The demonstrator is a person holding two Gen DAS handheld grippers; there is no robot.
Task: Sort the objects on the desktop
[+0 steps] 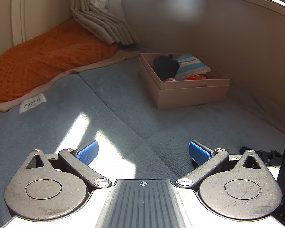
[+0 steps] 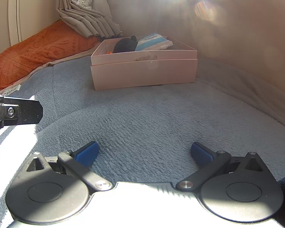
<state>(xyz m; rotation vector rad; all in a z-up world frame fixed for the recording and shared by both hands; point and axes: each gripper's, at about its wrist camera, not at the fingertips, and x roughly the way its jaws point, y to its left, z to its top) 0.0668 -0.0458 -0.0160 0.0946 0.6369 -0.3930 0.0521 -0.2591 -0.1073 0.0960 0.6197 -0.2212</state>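
A pale pink cardboard box (image 1: 191, 95) stands on the blue-grey blanket (image 1: 123, 104), ahead and to the right in the left wrist view and straight ahead in the right wrist view (image 2: 144, 72). Inside lie a black soft object (image 1: 165, 64), a blue-and-white booklet (image 1: 191, 63) and small red and orange items (image 1: 191, 77). My left gripper (image 1: 143, 152) is open and empty, low over the blanket. My right gripper (image 2: 144, 153) is open and empty, also low over the blanket, well short of the box.
An orange textured cushion (image 1: 38, 60) lies at the back left beside folded beige curtains (image 1: 102, 24). A beige wall (image 1: 218, 28) rises behind the box. A white label (image 1: 32, 102) is sewn on the blanket. Part of the left gripper (image 2: 15, 112) shows at the left edge of the right wrist view.
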